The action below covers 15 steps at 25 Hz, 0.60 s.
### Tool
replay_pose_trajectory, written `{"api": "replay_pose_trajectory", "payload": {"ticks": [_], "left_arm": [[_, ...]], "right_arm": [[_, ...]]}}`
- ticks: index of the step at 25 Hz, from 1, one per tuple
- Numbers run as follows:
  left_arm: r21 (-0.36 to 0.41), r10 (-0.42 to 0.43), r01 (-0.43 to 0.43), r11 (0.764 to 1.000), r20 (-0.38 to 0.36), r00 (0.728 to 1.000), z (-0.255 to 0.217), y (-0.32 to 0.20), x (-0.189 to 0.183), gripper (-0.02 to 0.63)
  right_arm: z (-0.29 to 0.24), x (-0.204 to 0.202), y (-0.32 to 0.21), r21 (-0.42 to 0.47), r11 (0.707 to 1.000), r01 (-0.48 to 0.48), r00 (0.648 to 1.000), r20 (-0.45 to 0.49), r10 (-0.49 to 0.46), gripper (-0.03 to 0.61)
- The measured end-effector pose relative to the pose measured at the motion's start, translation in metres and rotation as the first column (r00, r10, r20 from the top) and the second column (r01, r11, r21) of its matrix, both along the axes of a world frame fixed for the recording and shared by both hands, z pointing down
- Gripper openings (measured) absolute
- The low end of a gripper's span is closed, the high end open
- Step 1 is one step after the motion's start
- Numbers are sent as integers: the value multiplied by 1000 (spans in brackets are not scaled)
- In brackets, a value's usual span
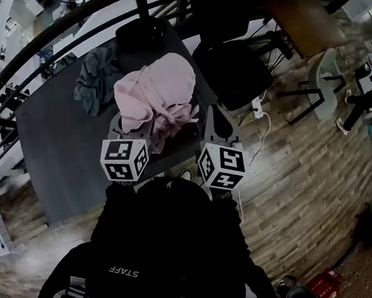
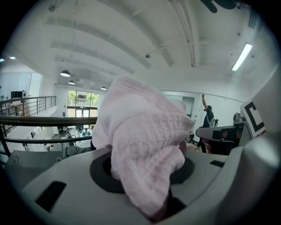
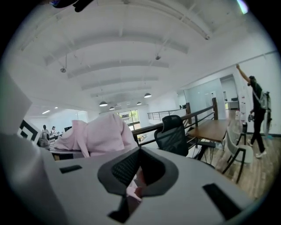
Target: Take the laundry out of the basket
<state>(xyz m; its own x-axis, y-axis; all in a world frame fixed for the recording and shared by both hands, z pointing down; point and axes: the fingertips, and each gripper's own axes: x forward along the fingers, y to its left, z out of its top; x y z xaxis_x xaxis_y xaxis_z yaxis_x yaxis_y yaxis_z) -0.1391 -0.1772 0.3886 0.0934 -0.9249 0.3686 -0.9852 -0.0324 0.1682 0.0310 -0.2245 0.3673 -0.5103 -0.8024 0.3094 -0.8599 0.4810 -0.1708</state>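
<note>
While the 2 grippers hold the pink garment (image 1: 155, 95) in the air above the dark table (image 1: 54, 136), the step in hand seems to be the carrying out of 1 piece of laundry. The left gripper (image 2: 149, 176) is clamped on a thick fold of the pink knit, which fills most of its view. The right gripper (image 3: 138, 169) has its jaws pressed together on a thin bit of the same cloth. The garment is bunched between them, over the table and not inside any container.

A dark object (image 1: 140, 33) at the far end of the table is, I judge, the basket; I cannot tell if more laundry is in it. A grey-green garment (image 1: 97, 78) lies crumpled on the table just beside the pink one, at its left. For the next move, I think the pink garment must go down on a bare part of the table, and then both grips must let go. The grey-green garment takes the left place, so the near part looks better. A black office chair (image 1: 238, 71) stands close at the right, and a railing (image 1: 66, 24) runs beyond the table.
</note>
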Motion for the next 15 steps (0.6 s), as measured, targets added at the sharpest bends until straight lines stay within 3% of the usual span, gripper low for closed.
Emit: {"api": "replay_pose_trajectory", "payload": {"ticks": [9,15], "left_arm": [[153,-55,56,987,-10,998,-57,6,-12,192],[274,-101,98,957,-2,995,-96,11,-26,192]], "right_arm": [[-58,-5,-2,153,988,7,1000,12,-9,15],[-88,-14,-1,264,964,9,1000,11,-13,15]]}}
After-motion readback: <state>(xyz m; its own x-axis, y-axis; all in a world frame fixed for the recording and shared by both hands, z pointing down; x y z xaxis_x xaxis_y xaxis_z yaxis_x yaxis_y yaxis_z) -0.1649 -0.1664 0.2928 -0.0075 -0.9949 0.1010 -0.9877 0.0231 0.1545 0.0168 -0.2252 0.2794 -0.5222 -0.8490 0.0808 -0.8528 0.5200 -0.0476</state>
